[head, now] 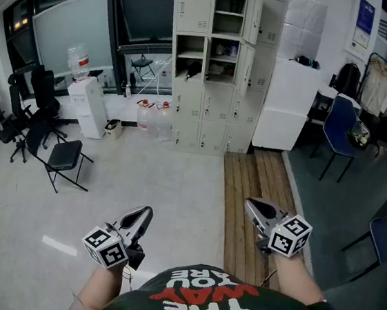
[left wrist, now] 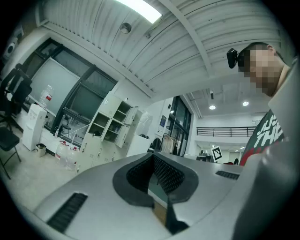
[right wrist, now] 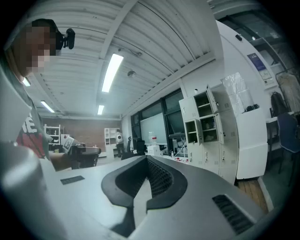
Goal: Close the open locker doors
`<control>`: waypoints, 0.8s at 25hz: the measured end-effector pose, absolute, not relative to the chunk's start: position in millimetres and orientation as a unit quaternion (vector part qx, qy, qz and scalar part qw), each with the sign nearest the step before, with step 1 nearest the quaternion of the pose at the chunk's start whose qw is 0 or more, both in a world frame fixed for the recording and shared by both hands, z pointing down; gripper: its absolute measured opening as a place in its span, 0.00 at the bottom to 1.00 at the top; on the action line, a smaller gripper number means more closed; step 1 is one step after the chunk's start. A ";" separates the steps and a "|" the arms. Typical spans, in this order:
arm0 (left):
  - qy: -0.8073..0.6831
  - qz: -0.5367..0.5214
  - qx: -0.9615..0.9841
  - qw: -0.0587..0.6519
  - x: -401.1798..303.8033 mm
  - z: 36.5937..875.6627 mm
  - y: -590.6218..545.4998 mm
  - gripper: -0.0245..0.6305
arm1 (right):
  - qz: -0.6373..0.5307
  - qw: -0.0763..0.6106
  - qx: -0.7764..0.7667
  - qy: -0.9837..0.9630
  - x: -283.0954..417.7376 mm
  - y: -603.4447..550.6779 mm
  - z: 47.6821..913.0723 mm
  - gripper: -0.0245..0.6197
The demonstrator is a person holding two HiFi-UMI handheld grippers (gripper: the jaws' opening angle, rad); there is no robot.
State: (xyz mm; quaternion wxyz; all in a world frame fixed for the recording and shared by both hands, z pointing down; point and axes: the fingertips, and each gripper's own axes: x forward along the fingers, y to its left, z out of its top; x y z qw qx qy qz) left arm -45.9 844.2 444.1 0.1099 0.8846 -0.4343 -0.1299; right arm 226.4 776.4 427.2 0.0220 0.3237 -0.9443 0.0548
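Currently the left hand-held gripper [left wrist: 153,155] has its jaws together with nothing between them, pointing slightly upward. The right hand-held gripper [right wrist: 146,158] is likewise closed and empty, held level. Both sit low and close to the body, over the pale floor [head: 143,173] and beside a strip of wooden boards [head: 256,186].

The lockers [head: 205,110] stand against the far wall, well apart from both grippers. They are a cream metal bank between two water jugs [head: 153,115] on the left and a white cabinet [head: 286,99] on the right.

- The top row has one open compartment, its upper door [head: 253,17] swung out to the right.
- The row below has two open compartments side by side.
- One lower door [head: 245,70] hangs out to the right of them.
- We cannot tell where the door of the left compartment is.

Handling, our judgement:

- The doors look like thin painted sheet metal, so stiff, light and free-swinging on side hinges.
- The paint should be smooth and slippery, so pinching the edge seems a poor choice.
- We expect a push with the closed jaw tips to work better.
- The push should land on the flat outer face near the free edge, far from the hinge, where little force is needed.
- A hard shove may make a door bounce back off its frame.
- A steady press until it seats seems safer.
- The upper door sits high, so a raised reach will be needed there.
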 end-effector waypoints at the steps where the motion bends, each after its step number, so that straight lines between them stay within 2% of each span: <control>1: -0.434 -0.131 0.884 0.113 -43.1 443.9 844.7 0.05 | 0.055 0.022 0.323 -0.944 228.5 776.7 427.3 0.09; 20: -0.438 -0.130 0.881 0.121 7.2 438.1 842.1 0.05 | 0.070 0.001 0.319 -0.945 273.6 771.4 419.2 0.09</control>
